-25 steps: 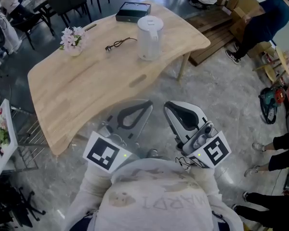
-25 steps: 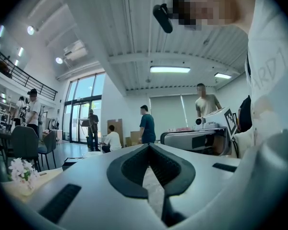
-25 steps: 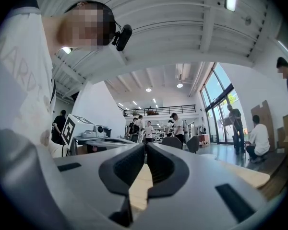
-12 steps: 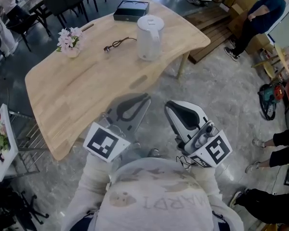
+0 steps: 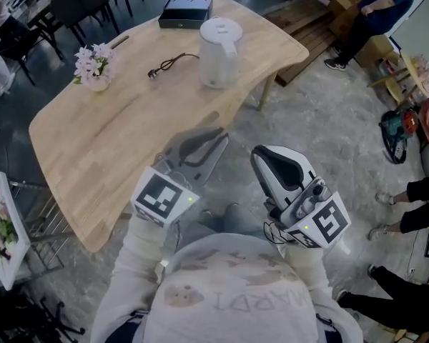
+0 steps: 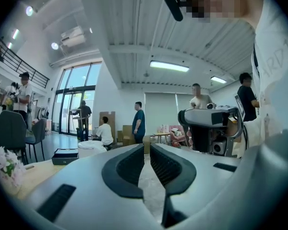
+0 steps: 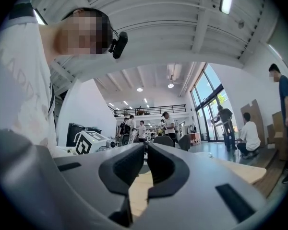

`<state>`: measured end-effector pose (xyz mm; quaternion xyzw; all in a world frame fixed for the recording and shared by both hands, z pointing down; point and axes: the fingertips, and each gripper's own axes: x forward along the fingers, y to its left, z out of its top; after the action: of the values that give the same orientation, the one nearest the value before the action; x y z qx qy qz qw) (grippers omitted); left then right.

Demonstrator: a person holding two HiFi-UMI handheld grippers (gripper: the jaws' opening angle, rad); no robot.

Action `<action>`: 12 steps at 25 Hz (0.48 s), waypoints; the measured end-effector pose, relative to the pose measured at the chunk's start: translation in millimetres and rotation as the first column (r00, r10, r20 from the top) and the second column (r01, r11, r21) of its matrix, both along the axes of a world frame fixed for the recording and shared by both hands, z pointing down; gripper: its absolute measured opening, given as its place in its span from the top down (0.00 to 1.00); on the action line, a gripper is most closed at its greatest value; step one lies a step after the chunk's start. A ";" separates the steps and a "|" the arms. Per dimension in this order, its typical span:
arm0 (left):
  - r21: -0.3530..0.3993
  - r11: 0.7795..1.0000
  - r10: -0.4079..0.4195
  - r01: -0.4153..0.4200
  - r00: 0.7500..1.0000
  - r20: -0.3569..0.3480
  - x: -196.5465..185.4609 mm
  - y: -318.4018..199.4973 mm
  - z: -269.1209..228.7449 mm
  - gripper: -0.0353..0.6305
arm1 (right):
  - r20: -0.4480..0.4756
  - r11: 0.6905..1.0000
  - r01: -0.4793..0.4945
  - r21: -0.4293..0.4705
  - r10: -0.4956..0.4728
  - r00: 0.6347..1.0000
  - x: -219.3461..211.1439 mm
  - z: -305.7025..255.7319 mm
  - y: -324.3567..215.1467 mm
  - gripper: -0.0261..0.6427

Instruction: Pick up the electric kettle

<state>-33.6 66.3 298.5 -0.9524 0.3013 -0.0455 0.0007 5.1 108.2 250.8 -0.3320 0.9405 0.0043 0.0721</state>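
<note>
Left hand-held gripper (image 5: 216,138) closed, right hand-held gripper (image 5: 262,153) closed, electric kettle (image 5: 219,52) beyond, cord (image 5: 173,63) nearby

Wooden table (image 5: 114,148) with pink flowers (image 5: 91,64) far left, a black box (image 5: 185,11) at its far edge, a black cord (image 5: 173,63) right of the flowers.

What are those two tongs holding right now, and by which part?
Nothing. The left tongs and right tongs are both shut on empty air; the electric kettle stands untouched on the table ahead.
</note>
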 end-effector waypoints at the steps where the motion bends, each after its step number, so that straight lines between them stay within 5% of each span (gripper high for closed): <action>1: -0.008 1.000 0.006 -0.006 1.000 -0.005 -1.1 -4.0 3.7 0.92 | 0.002 1.000 -0.004 -0.007 0.004 1.000 0.0 1.5 -2.2 0.92; 12: -0.072 0.997 0.026 -0.022 0.998 0.057 9.7 -86.8 46.9 0.87 | 0.005 1.000 0.002 -0.015 -0.002 1.000 15.3 7.7 -68.4 0.92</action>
<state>-23.9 -20.6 345.4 -0.9537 0.2880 -0.0837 -0.0240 20.4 39.8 258.5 -0.3317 0.9406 -0.0037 0.0718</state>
